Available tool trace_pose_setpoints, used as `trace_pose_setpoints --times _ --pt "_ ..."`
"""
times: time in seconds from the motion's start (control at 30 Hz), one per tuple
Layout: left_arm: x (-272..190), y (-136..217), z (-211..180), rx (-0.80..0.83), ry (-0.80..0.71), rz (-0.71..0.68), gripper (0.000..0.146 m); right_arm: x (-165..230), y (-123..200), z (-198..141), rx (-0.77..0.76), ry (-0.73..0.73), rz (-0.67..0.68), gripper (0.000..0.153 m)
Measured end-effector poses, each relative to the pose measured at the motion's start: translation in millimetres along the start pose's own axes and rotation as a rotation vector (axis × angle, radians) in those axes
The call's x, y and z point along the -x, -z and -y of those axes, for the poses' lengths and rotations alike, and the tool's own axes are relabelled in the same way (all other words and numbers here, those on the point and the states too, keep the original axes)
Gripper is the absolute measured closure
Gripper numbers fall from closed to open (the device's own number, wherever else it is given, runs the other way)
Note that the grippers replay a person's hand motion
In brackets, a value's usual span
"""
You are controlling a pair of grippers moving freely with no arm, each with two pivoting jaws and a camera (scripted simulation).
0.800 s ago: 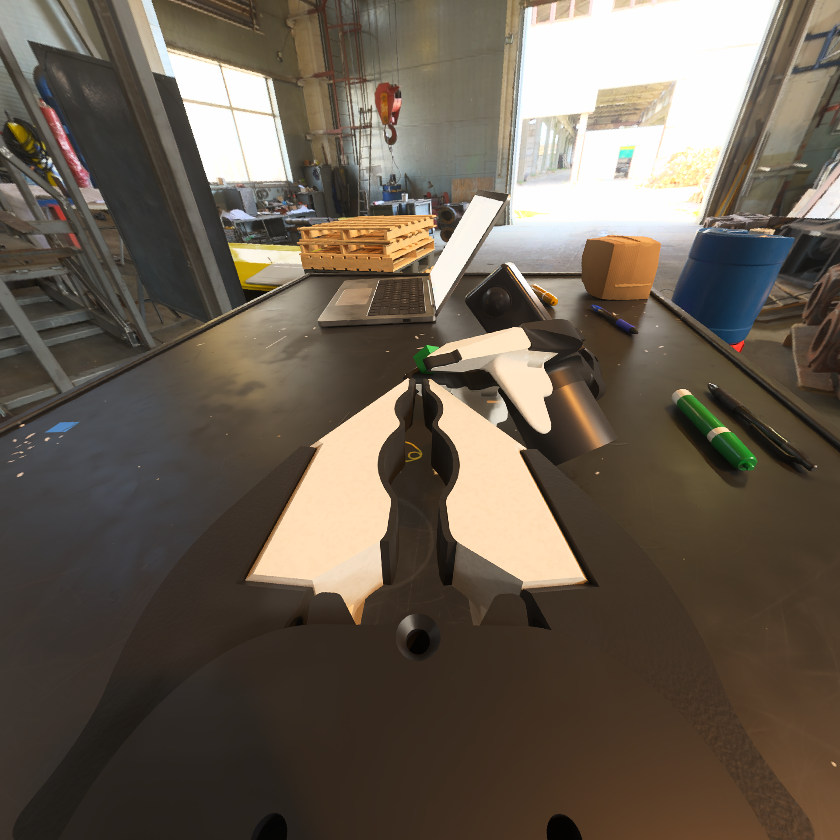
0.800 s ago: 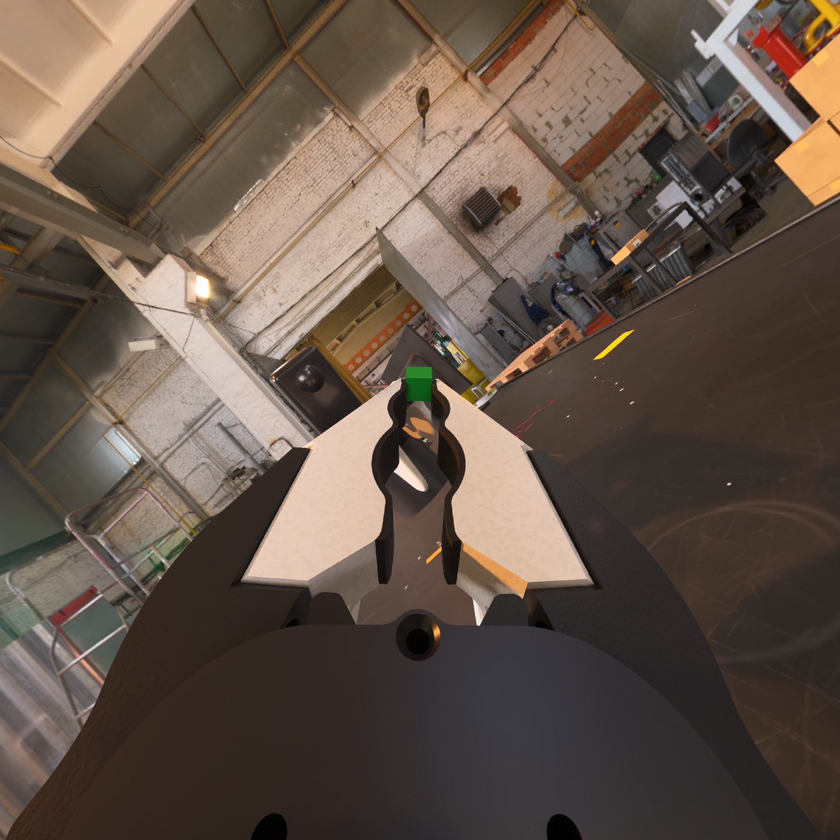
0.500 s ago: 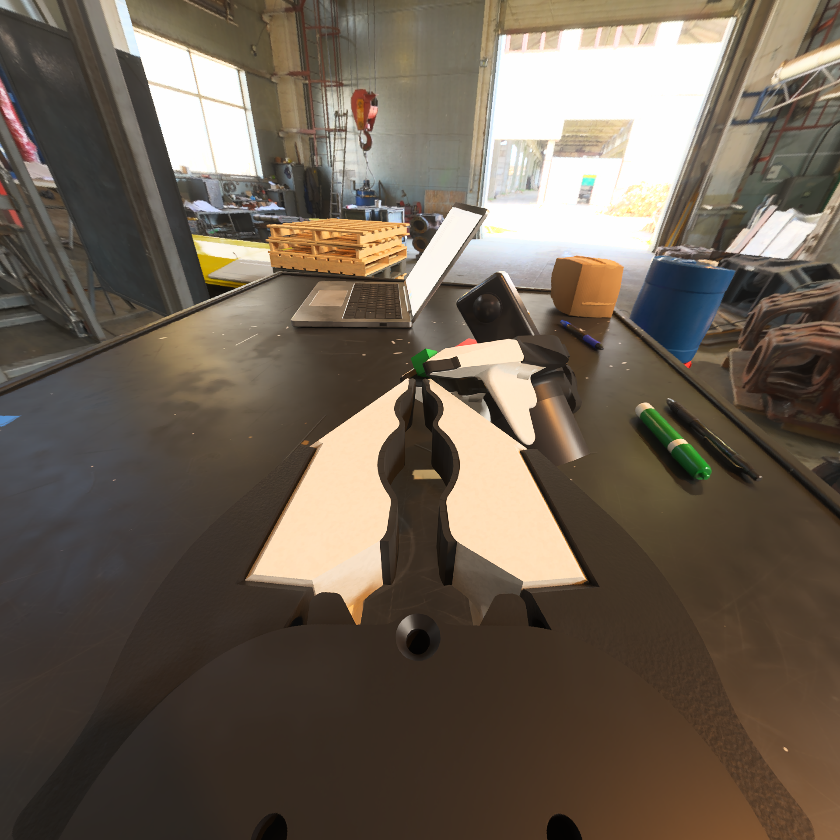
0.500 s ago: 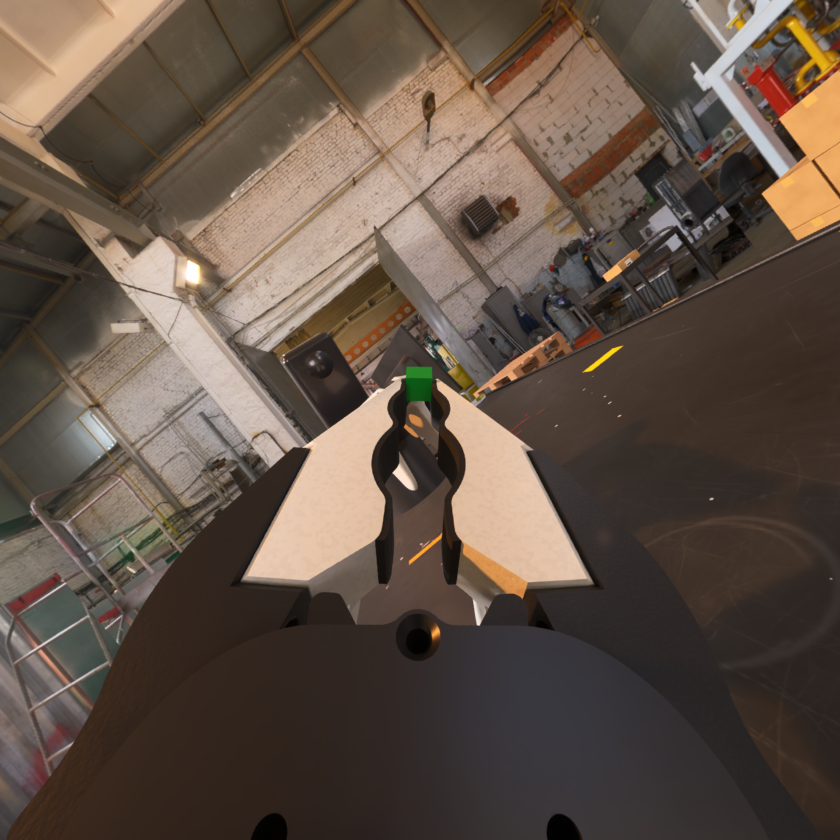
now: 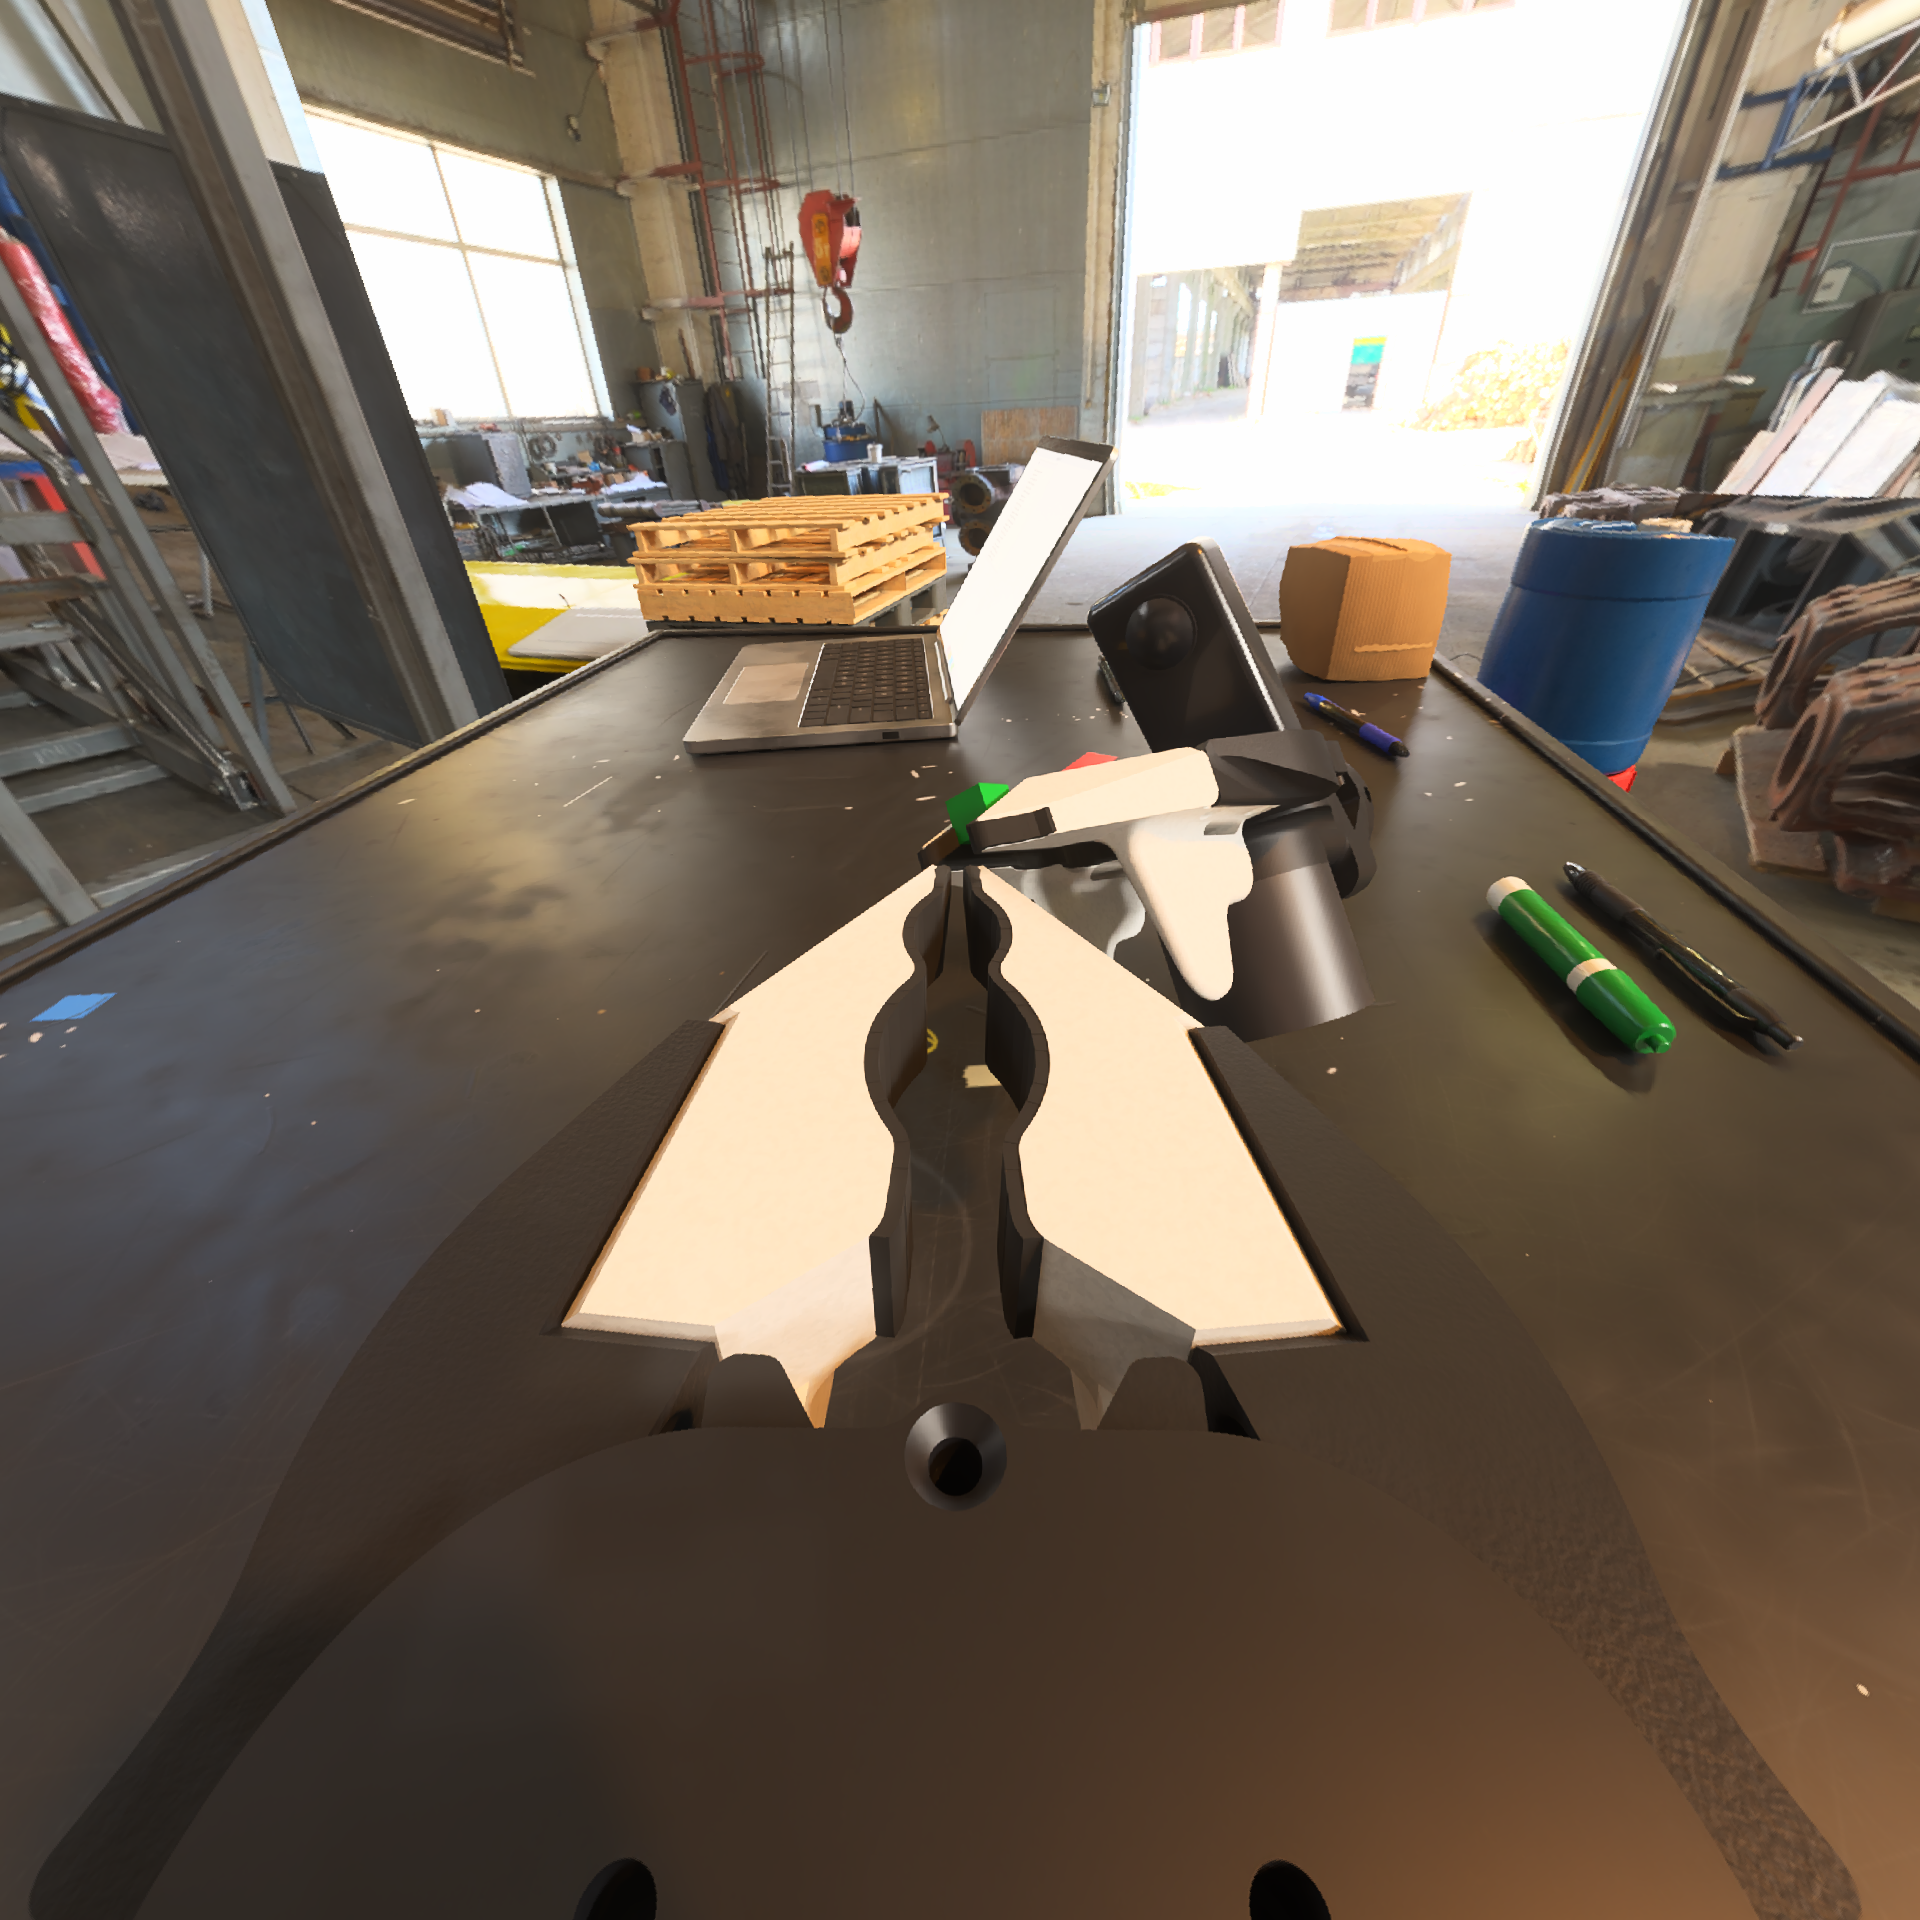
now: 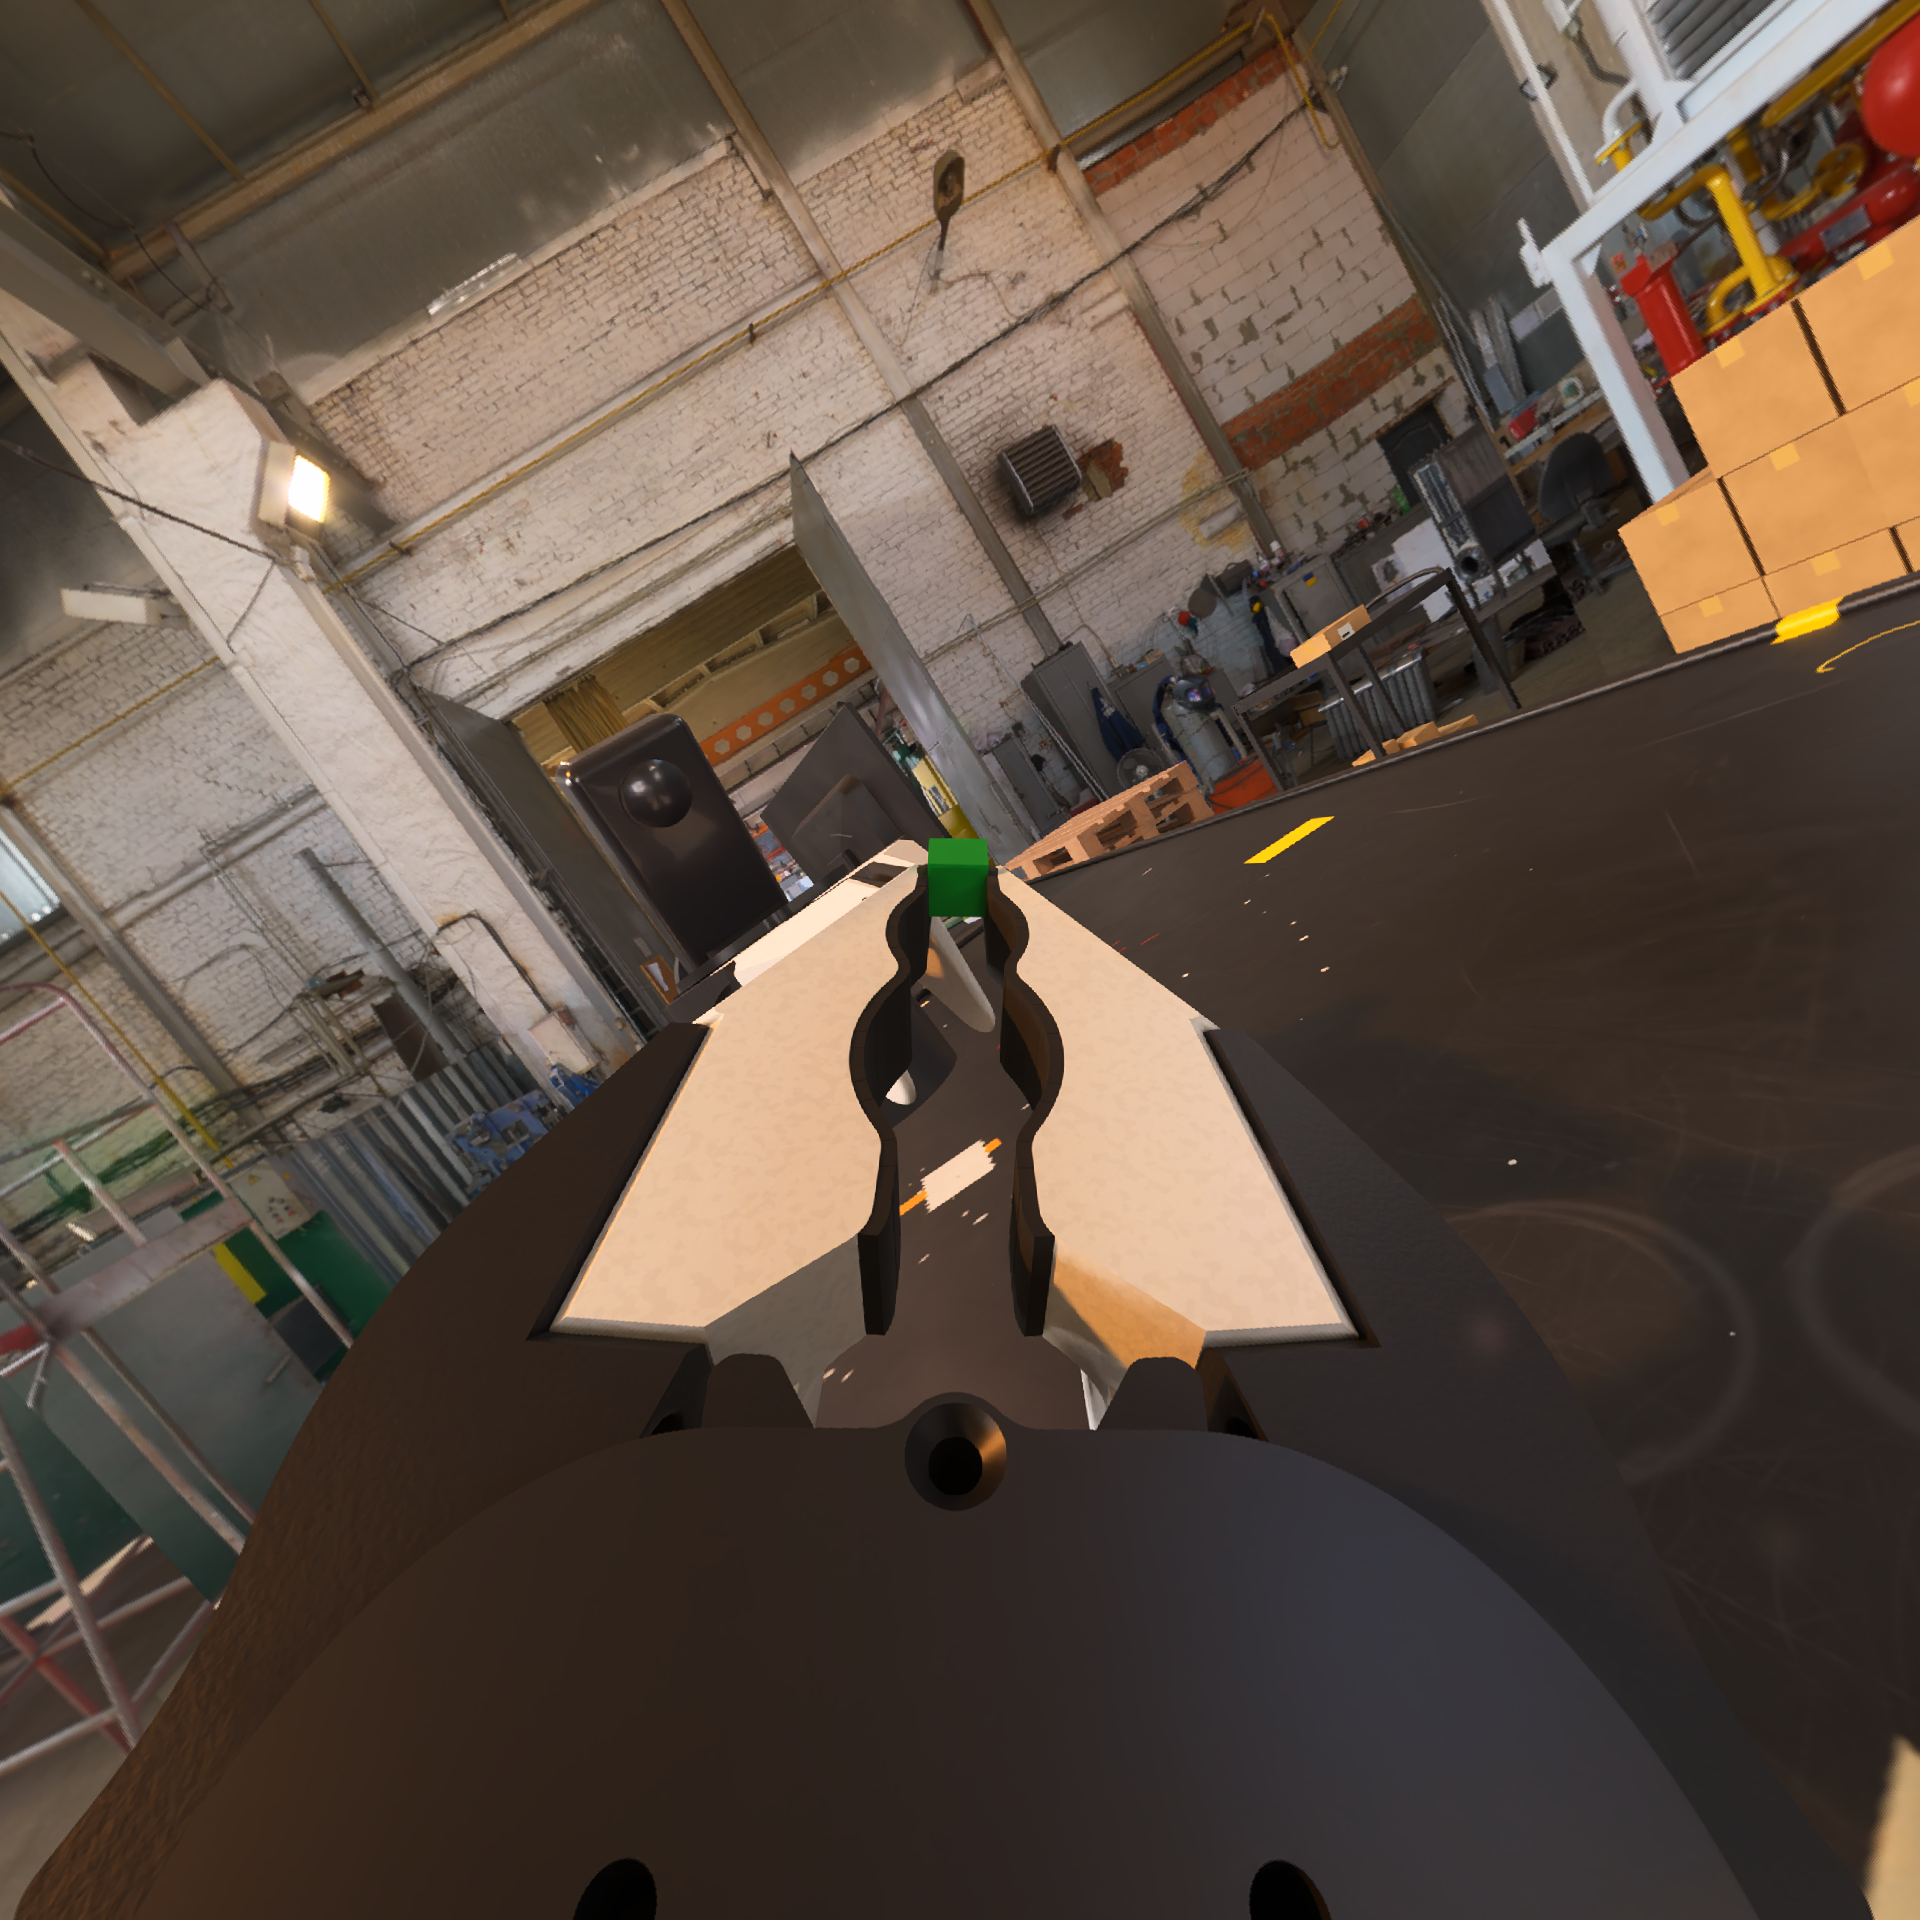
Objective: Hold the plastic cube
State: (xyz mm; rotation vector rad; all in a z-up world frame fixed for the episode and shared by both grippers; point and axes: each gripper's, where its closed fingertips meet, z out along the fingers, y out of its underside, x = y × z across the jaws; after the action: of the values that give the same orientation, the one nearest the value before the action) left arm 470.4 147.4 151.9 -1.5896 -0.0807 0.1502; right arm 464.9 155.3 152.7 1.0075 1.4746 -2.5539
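Note:
The plastic cube (image 6: 956,878) is small and green. My right gripper (image 6: 956,896) is shut on it, with the cube pinched at the very fingertips. In the left wrist view the right gripper (image 5: 1143,831) lies on its side a little above the dark table (image 5: 416,1039), pointing left, with the cube (image 5: 971,805) at its tip. My left gripper (image 5: 956,883) is shut and empty, its tips just in front of and below the cube. A small red thing (image 5: 1086,761) shows behind the right gripper.
An open laptop (image 5: 862,686), a black speaker-like box (image 5: 1184,644) and a cardboard box (image 5: 1361,608) stand at the far side. A blue pen (image 5: 1356,722), a green marker (image 5: 1579,966) and a black pen (image 5: 1683,956) lie to the right, near the table edge.
The right gripper has rolled with the cube still pinched, so the table looks more level in its view. The left gripper has shifted only slightly and stays shut near the cube.

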Motion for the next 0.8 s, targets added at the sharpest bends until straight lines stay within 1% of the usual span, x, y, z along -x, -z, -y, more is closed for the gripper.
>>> trace_pose_setpoints --times 0.2,0.43,0.53,0.63,0.7,0.8 --pt "0.0 0.9 -0.2 0.005 -0.005 0.009 0.144 -0.1 -0.7 0.1 -0.001 0.101 -0.042 0.144" --pt "-0.5 0.2 -0.5 0.005 -0.033 0.041 0.144 -0.4 0.1 0.5 -0.044 0.134 -0.076 0.144" --pt "0.0 -0.3 -0.5 -0.001 -0.012 0.028 0.143 -0.6 0.3 0.8 -0.056 0.096 -0.063 0.144" --pt "-1.5 -1.2 0.4 -0.009 0.007 0.004 0.143 1.0 2.0 1.7 -0.069 0.005 -0.003 0.144" --pt "-2.3 -1.7 0.0 -0.005 -0.007 0.007 0.143 1.2 2.9 1.5 -0.068 -0.002 -0.001 0.144" --pt "-2.1 -1.6 0.0 -0.009 0.012 -0.003 0.144 1.1 2.7 1.6 -0.071 -0.004 -0.004 0.143"
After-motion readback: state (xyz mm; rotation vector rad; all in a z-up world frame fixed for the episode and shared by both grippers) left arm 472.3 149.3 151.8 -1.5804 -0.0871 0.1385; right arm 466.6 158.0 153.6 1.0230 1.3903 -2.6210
